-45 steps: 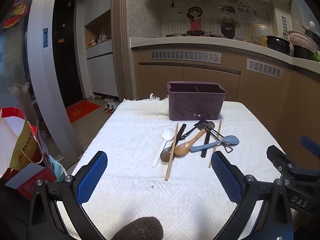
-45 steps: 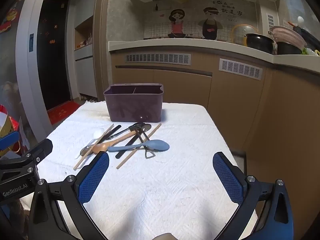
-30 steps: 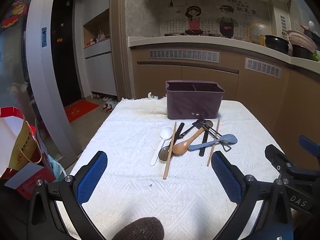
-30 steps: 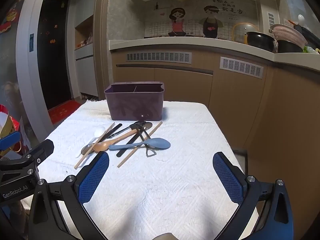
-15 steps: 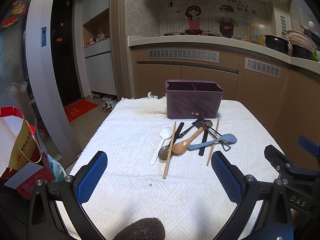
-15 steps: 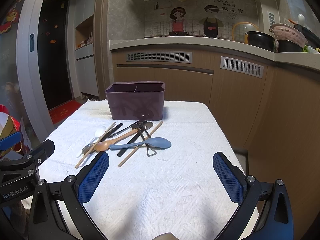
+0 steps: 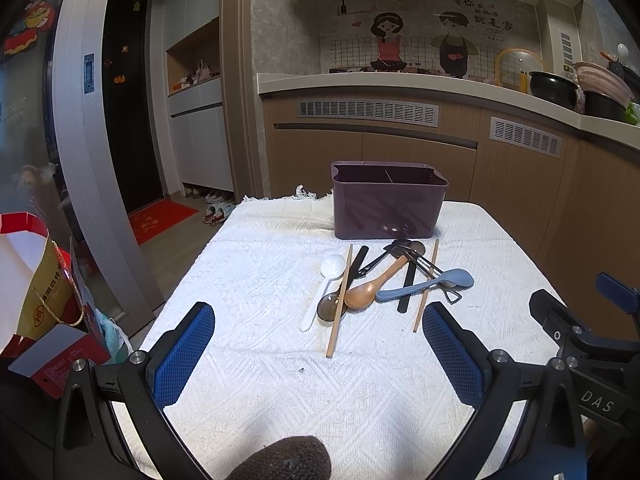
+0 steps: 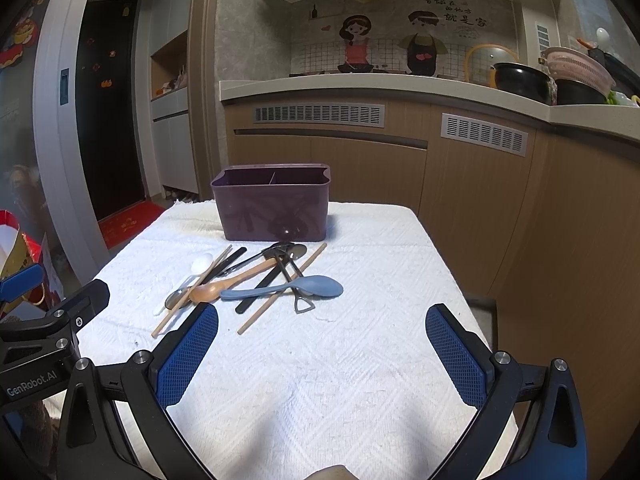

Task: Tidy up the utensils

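A purple divided utensil holder (image 7: 387,200) (image 8: 274,206) stands at the far end of the white-clothed table (image 7: 256,264). In front of it lies a heap of utensils: a white spoon (image 7: 326,286), two wooden chopsticks (image 7: 339,300), a wooden spoon (image 7: 374,284) (image 8: 232,282), a blue-grey spoon (image 7: 430,285) (image 8: 286,289) and several dark utensils (image 7: 408,286). My left gripper (image 7: 318,354) is open and empty, short of the heap. My right gripper (image 8: 322,354) is open and empty, right of the left one.
Wooden kitchen cabinets and a counter (image 7: 400,80) with pots (image 7: 554,88) stand behind the table. A red and yellow paper bag (image 7: 36,292) stands on the floor at the left. The table's right edge (image 8: 452,272) drops to the floor.
Both views have shifted slightly; the utensil heap and holder sit a little higher in the left wrist view. Nothing was grasped and both grippers stay open.
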Available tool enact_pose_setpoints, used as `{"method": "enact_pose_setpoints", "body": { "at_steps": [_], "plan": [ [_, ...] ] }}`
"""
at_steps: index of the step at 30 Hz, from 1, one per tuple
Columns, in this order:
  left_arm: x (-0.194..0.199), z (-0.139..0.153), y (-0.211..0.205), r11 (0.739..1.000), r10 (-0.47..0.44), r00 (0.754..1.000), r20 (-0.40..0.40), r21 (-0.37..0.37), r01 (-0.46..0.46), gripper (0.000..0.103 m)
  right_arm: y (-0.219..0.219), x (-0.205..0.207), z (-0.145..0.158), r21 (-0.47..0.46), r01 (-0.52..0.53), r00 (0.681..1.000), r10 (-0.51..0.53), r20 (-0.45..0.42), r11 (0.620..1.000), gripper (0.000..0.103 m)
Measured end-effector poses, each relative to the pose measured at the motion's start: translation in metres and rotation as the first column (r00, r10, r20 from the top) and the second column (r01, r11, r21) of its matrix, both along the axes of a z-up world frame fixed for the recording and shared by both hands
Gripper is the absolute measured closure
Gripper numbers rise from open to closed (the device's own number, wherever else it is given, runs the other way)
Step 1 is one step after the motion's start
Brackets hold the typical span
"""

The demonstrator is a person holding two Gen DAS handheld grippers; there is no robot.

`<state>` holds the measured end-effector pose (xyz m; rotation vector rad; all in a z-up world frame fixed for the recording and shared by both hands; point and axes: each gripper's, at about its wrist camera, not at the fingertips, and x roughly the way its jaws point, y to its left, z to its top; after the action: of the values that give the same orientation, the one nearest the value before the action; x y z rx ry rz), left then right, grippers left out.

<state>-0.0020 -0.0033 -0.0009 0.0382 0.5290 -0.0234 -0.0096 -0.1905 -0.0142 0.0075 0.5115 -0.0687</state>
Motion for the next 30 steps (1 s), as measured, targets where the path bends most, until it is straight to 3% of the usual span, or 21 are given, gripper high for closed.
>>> {"method": "enact_pose_setpoints", "body": {
  "at_steps": [30],
  "plan": [
    [-0.0026, 0.0033, -0.0001, 1.0, -0.005, 1.0, 0.003, 0.0, 0.005, 0.0, 0.0018, -0.0002, 0.003, 0.009, -0.004, 1.0, 0.004, 0.005, 1.0, 0.0]
  ]
}}
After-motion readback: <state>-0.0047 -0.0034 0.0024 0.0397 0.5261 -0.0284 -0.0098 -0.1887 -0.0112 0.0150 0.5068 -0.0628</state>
